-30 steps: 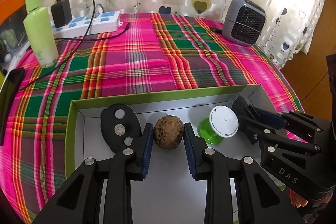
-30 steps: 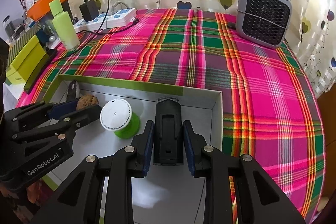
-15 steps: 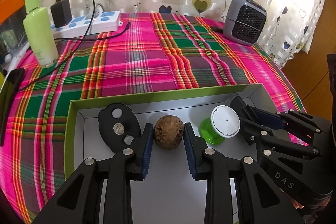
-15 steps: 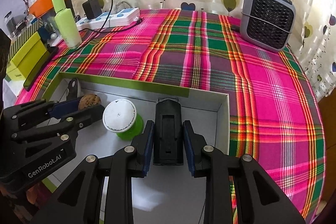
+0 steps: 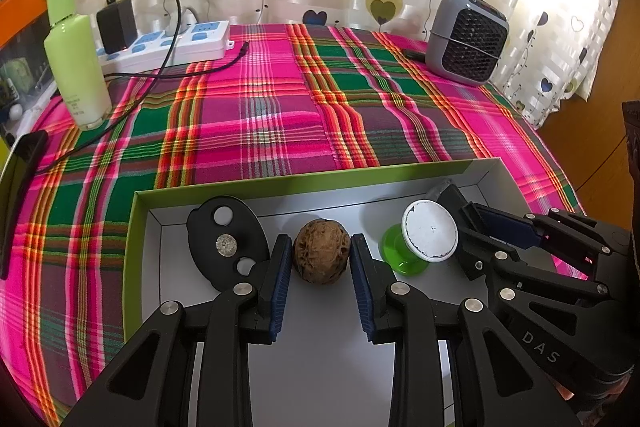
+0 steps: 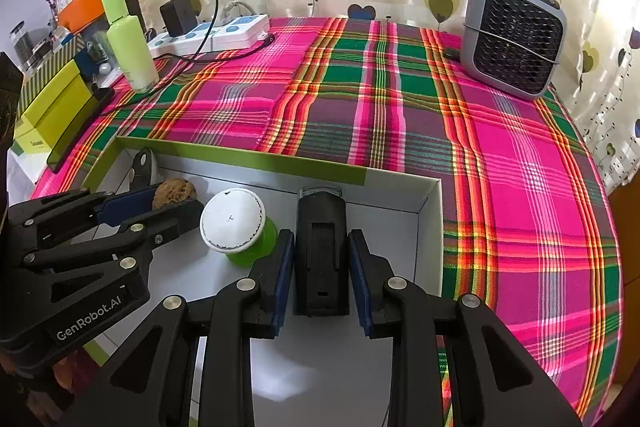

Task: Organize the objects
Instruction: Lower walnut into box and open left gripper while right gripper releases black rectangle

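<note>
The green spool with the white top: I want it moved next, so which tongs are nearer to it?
About equal. The spool stands between them: the left tongs, around the walnut, are just to its left; the right tongs, around the black block, just to its right.

Two wrist views, low and close over one box, facing the curtain.

Left view looks forward along the left gripper (image 5: 321,265) from the near side of the box (image 5: 304,181); right view likewise along the right gripper (image 6: 321,263), set further right. Both share the box, the green spool (image 5: 416,245), the plaid cloth (image 6: 400,107), the heater (image 6: 514,35) and each other's gripper.
</note>
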Action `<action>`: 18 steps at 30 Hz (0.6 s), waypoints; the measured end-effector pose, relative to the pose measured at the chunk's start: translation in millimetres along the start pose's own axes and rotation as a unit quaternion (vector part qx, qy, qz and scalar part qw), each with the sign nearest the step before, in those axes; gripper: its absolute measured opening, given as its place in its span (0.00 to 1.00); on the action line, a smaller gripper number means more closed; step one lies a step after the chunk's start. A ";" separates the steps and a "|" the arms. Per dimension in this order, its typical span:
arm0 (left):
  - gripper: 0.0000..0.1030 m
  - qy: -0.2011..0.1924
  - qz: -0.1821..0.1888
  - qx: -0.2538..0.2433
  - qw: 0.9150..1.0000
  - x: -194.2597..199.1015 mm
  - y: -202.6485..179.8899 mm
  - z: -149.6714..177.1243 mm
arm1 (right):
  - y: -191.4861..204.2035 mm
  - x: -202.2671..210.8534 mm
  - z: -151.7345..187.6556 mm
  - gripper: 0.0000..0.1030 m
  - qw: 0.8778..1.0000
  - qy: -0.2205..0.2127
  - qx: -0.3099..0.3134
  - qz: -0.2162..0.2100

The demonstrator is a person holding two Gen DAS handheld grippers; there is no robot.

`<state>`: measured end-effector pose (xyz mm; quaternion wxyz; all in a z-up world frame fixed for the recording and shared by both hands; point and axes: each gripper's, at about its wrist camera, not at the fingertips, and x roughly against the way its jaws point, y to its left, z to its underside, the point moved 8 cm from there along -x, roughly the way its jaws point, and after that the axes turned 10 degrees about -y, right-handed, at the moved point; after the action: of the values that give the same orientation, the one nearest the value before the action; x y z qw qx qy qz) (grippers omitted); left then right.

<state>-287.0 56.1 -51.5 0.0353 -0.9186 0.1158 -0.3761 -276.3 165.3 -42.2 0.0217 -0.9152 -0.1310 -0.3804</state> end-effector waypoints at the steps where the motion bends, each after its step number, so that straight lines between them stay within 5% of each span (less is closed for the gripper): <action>1: 0.29 0.000 0.001 -0.001 1.000 -0.3 0.2 -0.1 | -0.1 0.0 0.0 0.28 1.000 -0.001 -0.001 0.000; 7: 0.37 0.002 0.000 0.001 1.000 1.5 1.2 1.0 | 2.2 2.3 0.3 0.40 1.000 -0.004 -0.008 -0.005; 18: 0.39 -0.009 -0.003 0.000 1.000 18.0 -1.5 1.7 | 0.0 15.0 0.1 0.41 1.000 -0.018 -0.005 0.013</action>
<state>-273.1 53.3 -40.2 0.0350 -0.9222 0.1127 -0.3682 -266.1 168.6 -31.8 0.0191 -0.9237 -0.1178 -0.3642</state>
